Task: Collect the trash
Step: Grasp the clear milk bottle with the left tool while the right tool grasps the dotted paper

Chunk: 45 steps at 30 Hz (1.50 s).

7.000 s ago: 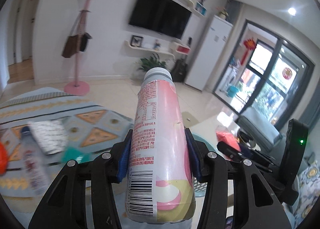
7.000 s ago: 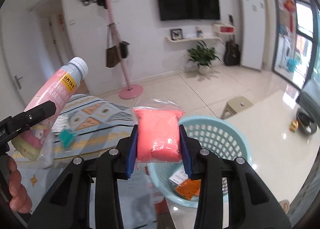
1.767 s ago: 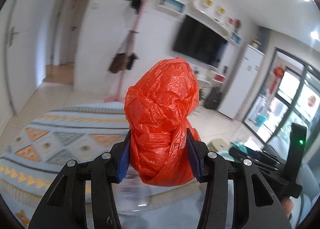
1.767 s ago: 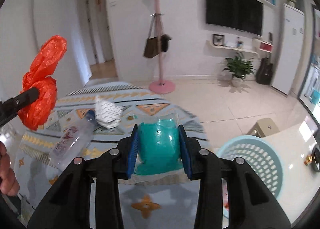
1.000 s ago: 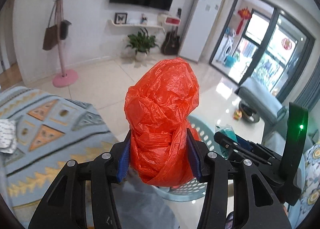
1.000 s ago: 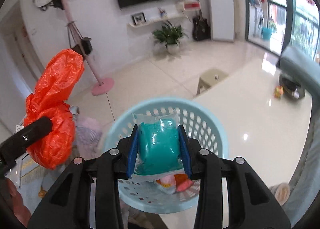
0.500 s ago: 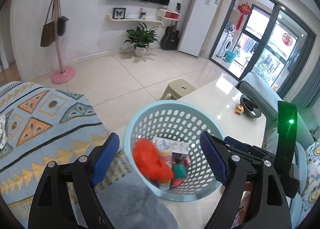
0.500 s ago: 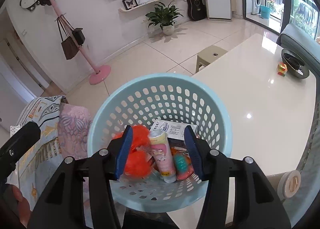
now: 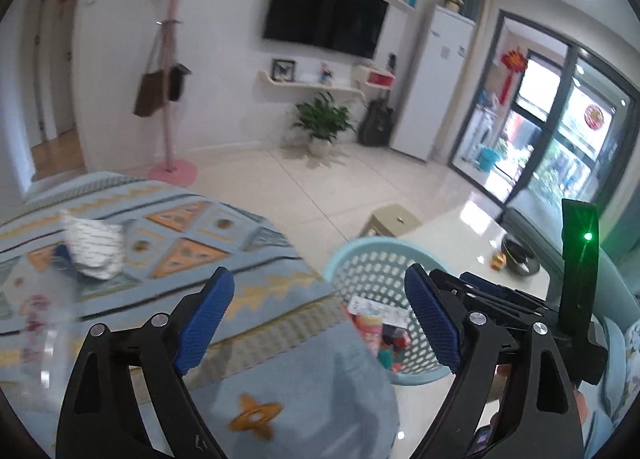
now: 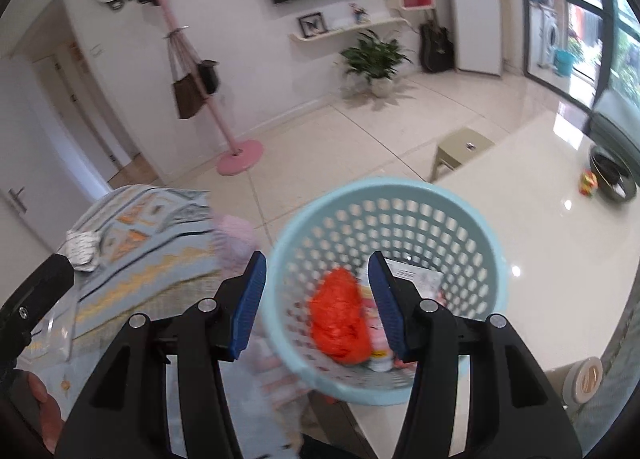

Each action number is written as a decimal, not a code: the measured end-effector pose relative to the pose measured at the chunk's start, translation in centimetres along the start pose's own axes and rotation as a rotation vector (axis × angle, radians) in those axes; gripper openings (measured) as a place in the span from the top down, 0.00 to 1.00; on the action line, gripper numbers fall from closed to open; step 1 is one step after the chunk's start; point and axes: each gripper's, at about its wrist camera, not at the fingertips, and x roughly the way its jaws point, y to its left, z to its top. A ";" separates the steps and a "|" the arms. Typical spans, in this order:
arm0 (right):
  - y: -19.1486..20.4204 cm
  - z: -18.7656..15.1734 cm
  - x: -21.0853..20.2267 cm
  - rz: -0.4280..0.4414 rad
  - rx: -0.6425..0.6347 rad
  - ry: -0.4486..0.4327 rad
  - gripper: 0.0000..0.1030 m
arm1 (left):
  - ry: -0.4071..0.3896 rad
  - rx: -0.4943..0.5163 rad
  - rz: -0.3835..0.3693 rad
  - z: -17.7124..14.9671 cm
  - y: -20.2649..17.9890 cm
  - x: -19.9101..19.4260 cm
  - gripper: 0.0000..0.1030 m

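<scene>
Item count, relative to basket

One blue basket (image 10: 486, 237); inside it one orange bag (image 10: 340, 315) and one pink bottle (image 10: 374, 335). Left of it: one crumpled white wrapper (image 9: 94, 253), one clear bottle (image 9: 44, 333).

The left claw (image 9: 318, 315) gapes with nothing between its blue pads, above a patterned light-blue cloth (image 9: 248, 275). A crumpled white printed wrapper (image 9: 94, 251) lies on the cloth; a pale-blue perforated plastic basket (image 9: 384, 271) of trash stands just right, on a glossy white tabletop (image 9: 460, 231).

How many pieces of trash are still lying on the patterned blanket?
2 that I can make out: a crumpled white wrapper on the patterned blanket, and a blurred clear bottle at its left edge. More may be out of view.
</scene>
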 end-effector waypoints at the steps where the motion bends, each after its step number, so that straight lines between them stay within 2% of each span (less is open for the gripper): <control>1: 0.9 0.1 -0.3 0.010 -0.015 -0.006 0.52 | -0.010 -0.009 0.003 0.1 0.3 -0.8 0.17; 7: 6.9 0.2 -1.5 0.066 -0.110 -0.030 0.52 | -0.088 -0.064 0.086 -0.1 4.2 -5.9 0.12; 14: 13.3 -0.7 -1.5 0.142 -0.204 -0.019 0.52 | -0.117 -0.151 0.146 -0.6 9.6 -9.4 0.12; 18: 16.4 -1.6 -0.8 0.143 -0.249 -0.010 0.52 | -0.130 -0.181 0.181 -1.3 12.8 -10.6 0.12; 21: 18.0 -1.9 -0.1 0.146 -0.265 -0.001 0.52 | -0.101 -0.189 0.212 -2.0 15.1 -10.8 0.12; 24: 19.2 -2.2 0.4 0.158 -0.289 0.002 0.57 | -0.076 -0.212 0.208 -2.5 17.1 -10.3 0.12; 26: 20.4 -2.2 0.7 0.162 -0.308 0.008 0.57 | -0.024 -0.209 0.179 -3.0 18.1 -9.3 0.13; 33: 22.8 -1.8 1.5 0.193 -0.328 0.018 0.60 | 0.114 -0.194 0.180 -4.0 19.4 -4.8 0.17; 38: 23.9 -1.8 2.2 0.204 -0.340 0.033 0.61 | 0.179 -0.168 0.228 -4.3 19.5 -2.4 0.35; 40: 24.6 -1.8 2.5 0.205 -0.354 0.036 0.61 | 0.193 -0.182 0.228 -4.5 20.0 -2.0 0.47; 45: 25.8 -1.7 3.8 0.225 -0.362 0.058 0.61 | 0.175 -0.202 0.222 -5.2 20.8 -3.2 0.48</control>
